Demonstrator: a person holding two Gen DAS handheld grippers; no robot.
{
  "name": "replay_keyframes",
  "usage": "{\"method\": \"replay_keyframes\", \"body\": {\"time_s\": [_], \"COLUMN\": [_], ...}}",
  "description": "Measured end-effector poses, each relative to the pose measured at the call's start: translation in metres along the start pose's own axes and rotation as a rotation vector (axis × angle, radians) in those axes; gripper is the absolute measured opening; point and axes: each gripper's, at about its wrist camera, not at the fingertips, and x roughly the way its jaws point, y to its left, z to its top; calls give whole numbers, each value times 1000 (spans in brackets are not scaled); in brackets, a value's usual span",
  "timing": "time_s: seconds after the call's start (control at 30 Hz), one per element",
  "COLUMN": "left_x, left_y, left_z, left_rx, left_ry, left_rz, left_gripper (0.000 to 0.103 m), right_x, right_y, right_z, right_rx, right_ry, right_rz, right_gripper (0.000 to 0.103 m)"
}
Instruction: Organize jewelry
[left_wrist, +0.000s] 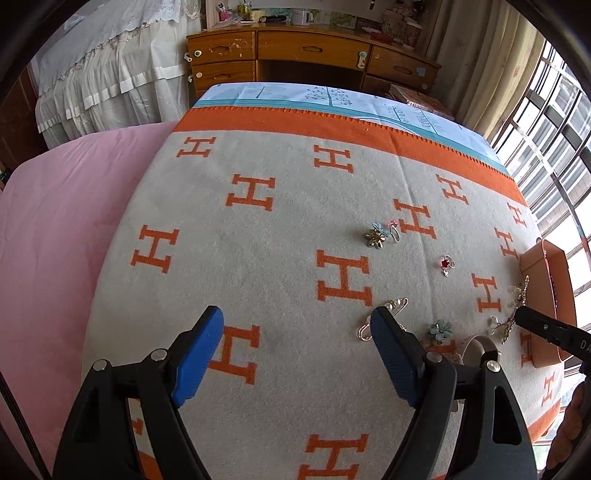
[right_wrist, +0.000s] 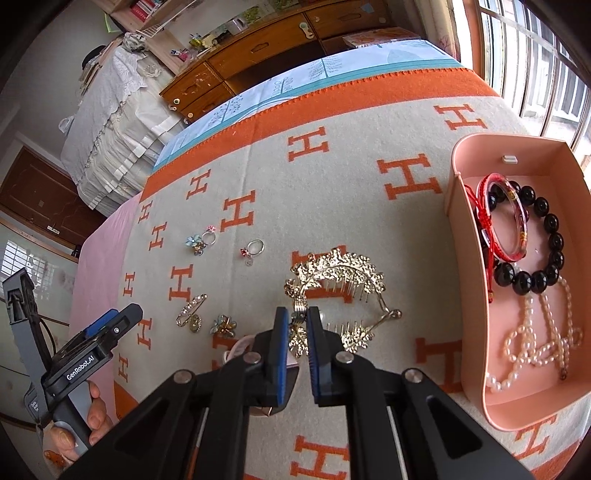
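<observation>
covering bed: orange-h blanket (left_wrist: 280, 229)

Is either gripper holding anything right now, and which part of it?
The right gripper pinches the gold hair comb at one leafy end. The left gripper is open and holds nothing.

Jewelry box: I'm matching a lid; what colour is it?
Pale pink jewelry box; clearest in right wrist view.
</observation>
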Motion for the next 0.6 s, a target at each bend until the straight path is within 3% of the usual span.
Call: {"method": "replay_keyframes", "body": {"time_s": [0.2, 0.47, 0.6], "left_x": [5, 1, 5], "left_y": [-6, -46, -64], "left_z": [-8, -26, -29], "left_rx": [59, 242, 289], "left_ry": [25, 28, 46], "left_rz": [28, -35, -85], "left_gripper": [80, 80, 62], "right_x": [-9, -13, -15], "right_y": [-2, -7, -9], "right_z": [-4, -11, -14], "right_rx": [-29, -43, -52], "right_ry": [-31, -40, -47], "right_rz": [18, 42, 46], "right_gripper": [7, 7, 7]}}
